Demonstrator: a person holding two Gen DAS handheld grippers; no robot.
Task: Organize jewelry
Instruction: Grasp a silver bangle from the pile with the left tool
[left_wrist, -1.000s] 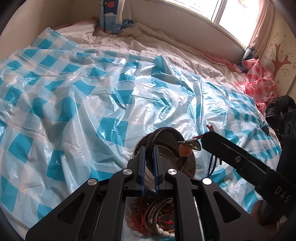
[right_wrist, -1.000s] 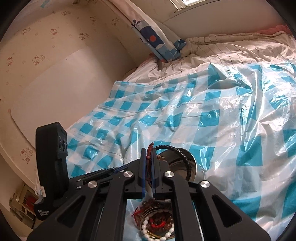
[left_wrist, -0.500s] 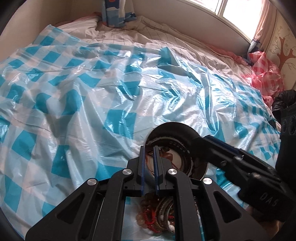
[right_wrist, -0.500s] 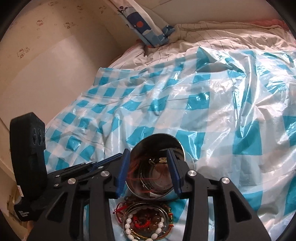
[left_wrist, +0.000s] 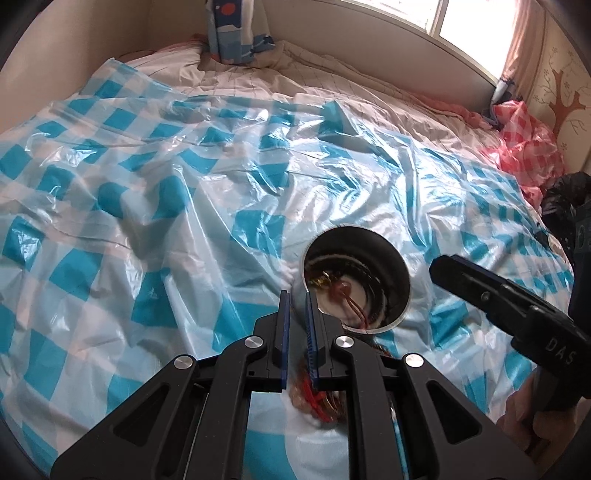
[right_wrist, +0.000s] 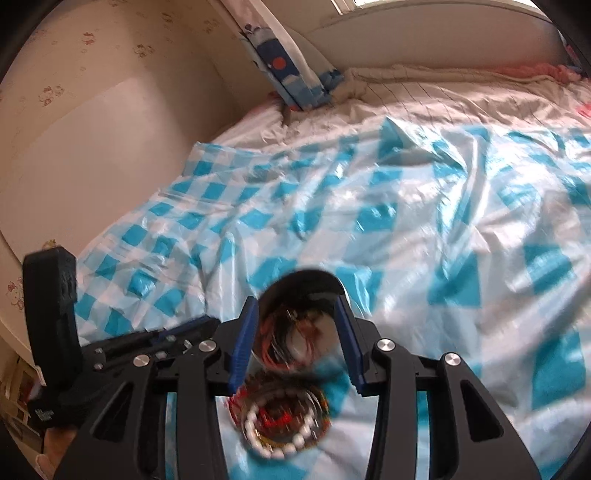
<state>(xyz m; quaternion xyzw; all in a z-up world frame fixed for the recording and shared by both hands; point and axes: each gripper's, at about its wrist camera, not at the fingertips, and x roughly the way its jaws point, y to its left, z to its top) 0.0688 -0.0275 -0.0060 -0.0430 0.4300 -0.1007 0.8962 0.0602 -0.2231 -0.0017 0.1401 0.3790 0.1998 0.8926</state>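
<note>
Blue-checked plastic sheeting (left_wrist: 155, 206) covers the bed; left tool (left_wrist: 297, 336) pinches the round steel tin (left_wrist: 356, 280) of jewelry by its rim, while right tool (right_wrist: 295, 341), jaws just spread, straddles it untouched.

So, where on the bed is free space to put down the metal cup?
Free: checked plastic sheet left of and beyond the metal cup, up to the pillow. Crowded: near edge, with the bracelet pile and both grippers.

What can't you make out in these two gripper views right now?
- Metal cup: its contents are a dim tangle in the left view and blurred by motion in the right view.
- Bracelet pile: blurred in the right view, mostly hidden behind the left gripper in the left view.
- Right gripper: only one finger shows in the left view.
</note>
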